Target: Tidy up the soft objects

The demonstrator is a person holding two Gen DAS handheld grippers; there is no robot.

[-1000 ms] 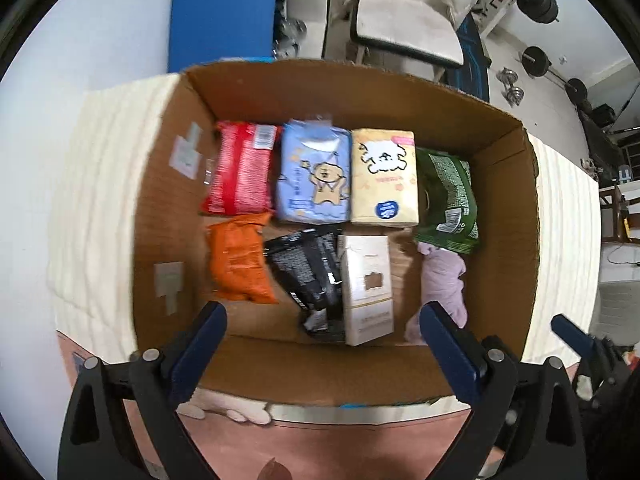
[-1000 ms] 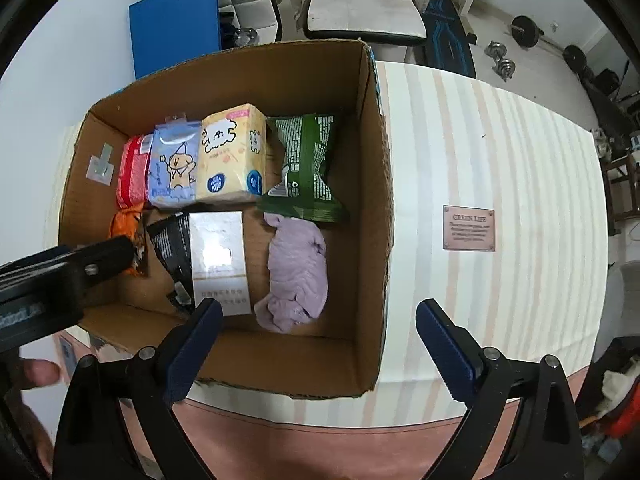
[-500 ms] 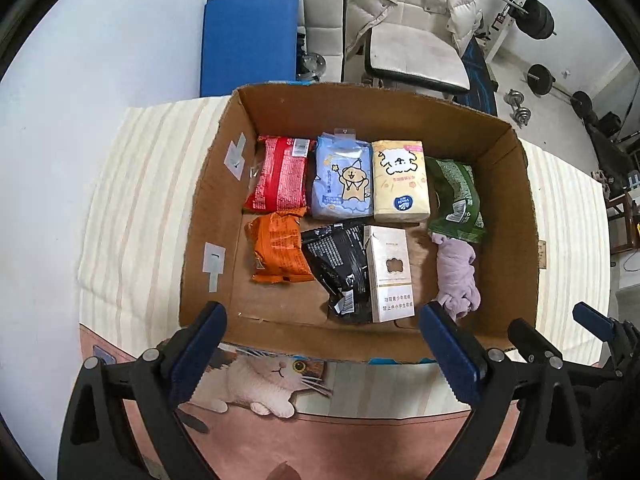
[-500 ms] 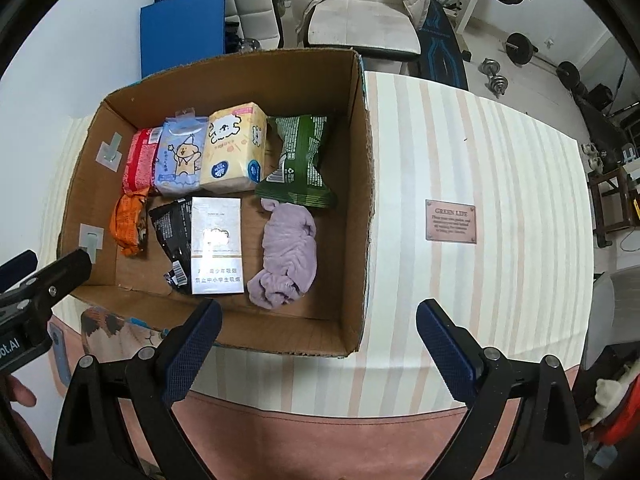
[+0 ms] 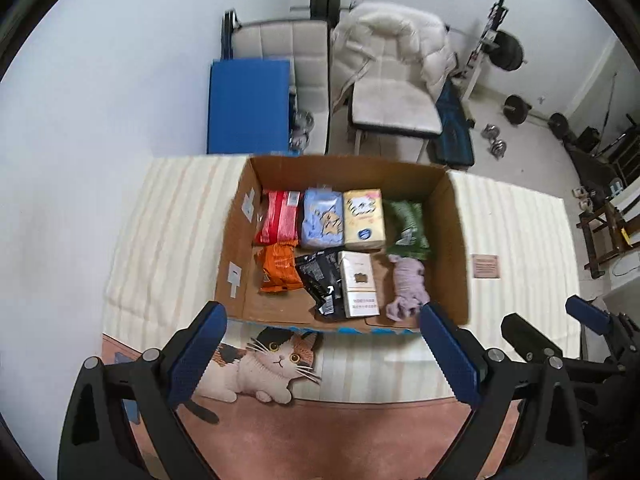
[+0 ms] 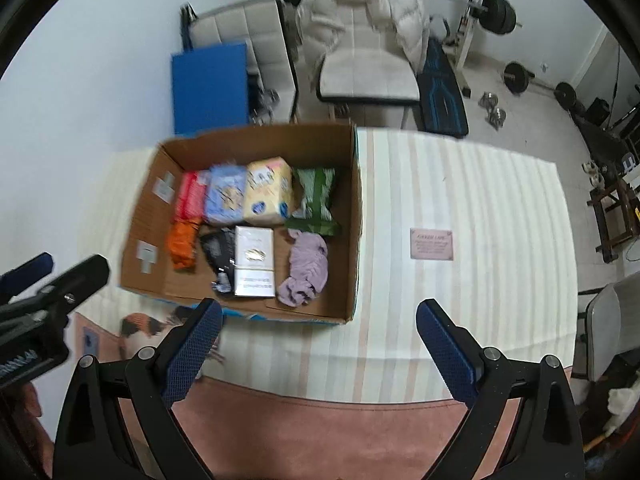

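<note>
The left claw and right claw both hang wide apart, holding nothing. Ahead of them the brown cardboard box holds eight soft things: seven packs and one purple cloth.

We see a cream striped tablecloth over the table, with a printed calico cat picture at its near edge and a small pink rectangular label on its right part. Beyond the far edge, a flat blue panel leans by a white padded chair. To the right of that stands another chair draped with a white puffy jacket. Far right, black barbell weights and chrome dumbbells rest on the floor.
</note>
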